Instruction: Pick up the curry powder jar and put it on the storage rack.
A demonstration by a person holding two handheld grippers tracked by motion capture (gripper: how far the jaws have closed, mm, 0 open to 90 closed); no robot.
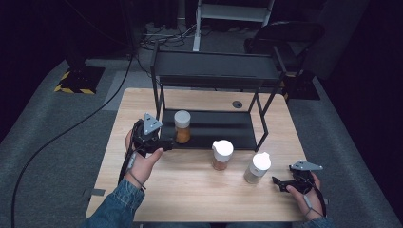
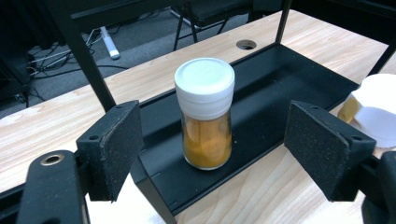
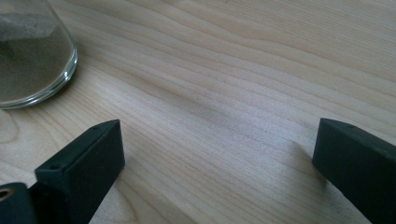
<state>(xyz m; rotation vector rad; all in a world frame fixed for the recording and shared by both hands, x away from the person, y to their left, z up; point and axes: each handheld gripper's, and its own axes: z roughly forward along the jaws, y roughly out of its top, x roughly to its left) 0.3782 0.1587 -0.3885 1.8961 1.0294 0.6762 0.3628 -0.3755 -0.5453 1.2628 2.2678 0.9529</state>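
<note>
grey-powder jar (image 3: 28,51) cut off at frame's top-left corner, white-lidded jar (image 2: 373,112) cropped by right edge

You have a pale wooden surface (image 1: 190,190) before you, carrying a black two-tier rack (image 1: 214,71) toward its far side. On the rack's lower shelf (image 2: 280,79) an orange-filled spice jar (image 2: 205,116) stands upright. Two more white-capped jars stand directly on the wood, the orange one (image 1: 222,155) just beside the shelf edge, the greyish one (image 1: 257,168) near it.

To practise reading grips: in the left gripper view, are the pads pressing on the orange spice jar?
No, the orange spice jar stands free on the black shelf, clear of both pads.
</note>
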